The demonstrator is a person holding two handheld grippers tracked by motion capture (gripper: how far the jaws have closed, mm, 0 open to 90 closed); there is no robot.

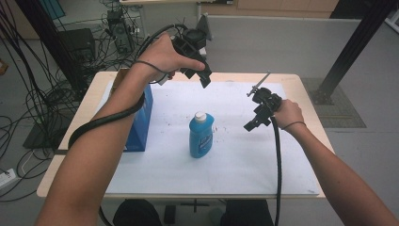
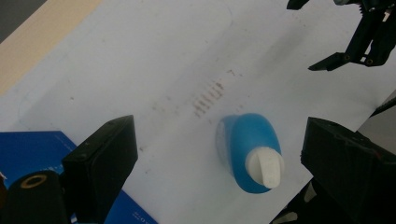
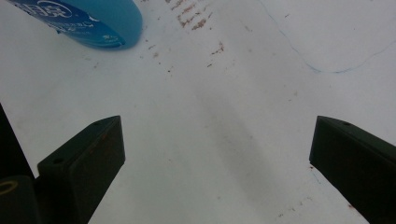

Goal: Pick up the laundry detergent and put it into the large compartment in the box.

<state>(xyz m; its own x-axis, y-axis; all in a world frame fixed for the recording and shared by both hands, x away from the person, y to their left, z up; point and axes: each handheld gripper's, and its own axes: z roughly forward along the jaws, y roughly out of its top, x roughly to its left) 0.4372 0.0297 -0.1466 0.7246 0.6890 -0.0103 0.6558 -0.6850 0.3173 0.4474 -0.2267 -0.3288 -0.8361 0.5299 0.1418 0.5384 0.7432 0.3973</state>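
One blue bottle (image 1: 201, 135) with a white cap stands upright on the tabletop (image 1: 301, 84), between the two grippers and nearer the person than either. There are two grippers, one per hand. The left gripper (image 1: 200, 70) is held up above the far side of the sheet; its jaws stand wide apart with nothing between them, and in the left gripper view the bottle (image 2: 250, 151) sits below and ahead of it, seen from above between the two jaws, apart from both. The right gripper (image 1: 251, 123) is lower, just to the right of the bottle and apart from it, its jaws pointing down toward the sheet. In the right gripper view the jaws are spread wide and bare, with only the bottle's lower body (image 3: 93, 21) at the upper left, well off the jaws.

One blue box (image 1: 141, 120) stands at the left edge of the sheet, below and left of the left gripper; its corner shows beside the near jaw in the left gripper view (image 2: 28, 149).

One white sheet (image 1: 235, 165) covers most of the light wooden tabletop, and it carries small brown specks and smears, thickest behind the bottle. A black cable trails from each gripper, the left one looping over the forearm. Beyond the tabletop lies a grey floor with a tangle of black cables (image 1: 28, 94) at the left and a dark post (image 1: 353, 47) at the right.
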